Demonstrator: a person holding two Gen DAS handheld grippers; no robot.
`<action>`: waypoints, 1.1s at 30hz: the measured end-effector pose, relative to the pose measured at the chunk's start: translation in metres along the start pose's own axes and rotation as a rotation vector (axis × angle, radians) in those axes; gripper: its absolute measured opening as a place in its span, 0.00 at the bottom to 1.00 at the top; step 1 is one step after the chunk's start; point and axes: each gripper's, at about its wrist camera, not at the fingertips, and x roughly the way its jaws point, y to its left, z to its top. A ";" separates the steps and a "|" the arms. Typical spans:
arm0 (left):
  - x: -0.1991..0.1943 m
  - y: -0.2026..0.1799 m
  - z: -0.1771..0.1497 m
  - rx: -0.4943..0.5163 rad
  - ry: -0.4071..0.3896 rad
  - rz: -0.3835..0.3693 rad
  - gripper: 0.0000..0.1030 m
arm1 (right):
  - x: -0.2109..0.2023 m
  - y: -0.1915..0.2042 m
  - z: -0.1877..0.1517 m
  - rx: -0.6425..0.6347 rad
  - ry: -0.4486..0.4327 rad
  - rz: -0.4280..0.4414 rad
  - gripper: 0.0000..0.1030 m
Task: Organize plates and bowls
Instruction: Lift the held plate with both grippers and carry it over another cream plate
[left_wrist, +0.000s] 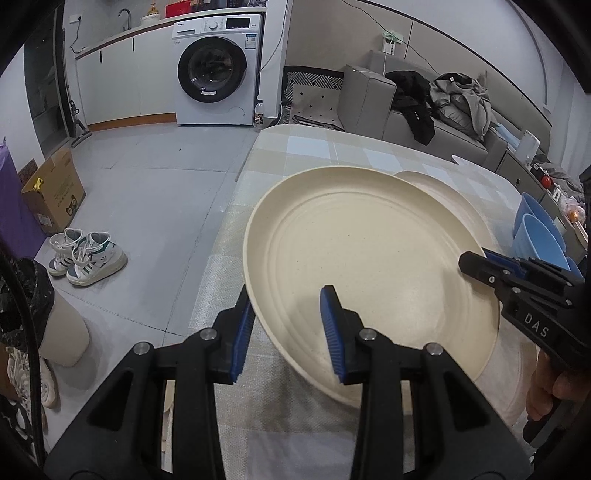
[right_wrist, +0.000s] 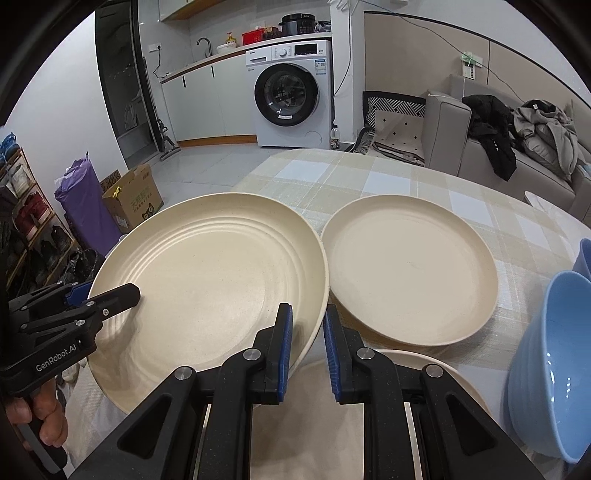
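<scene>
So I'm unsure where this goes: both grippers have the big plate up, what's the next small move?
Probably carry the big ridged plate, held at opposite rims by the left gripper and right gripper, over the smaller cream plate on the table and lower it there, stacking plates.

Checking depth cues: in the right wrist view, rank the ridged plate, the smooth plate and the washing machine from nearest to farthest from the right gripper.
1. Ridged plate, rim clamped in the right gripper.
2. Smooth plate, on the table just beyond.
3. Washing machine, across the room.
</scene>
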 end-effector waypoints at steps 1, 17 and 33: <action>-0.003 -0.002 0.000 0.004 -0.002 -0.004 0.31 | -0.004 -0.001 -0.001 0.004 -0.003 -0.001 0.17; -0.036 -0.047 -0.011 0.075 -0.017 -0.066 0.32 | -0.056 -0.028 -0.019 0.057 -0.048 -0.046 0.17; -0.057 -0.085 -0.025 0.157 0.002 -0.111 0.32 | -0.093 -0.049 -0.045 0.128 -0.070 -0.091 0.17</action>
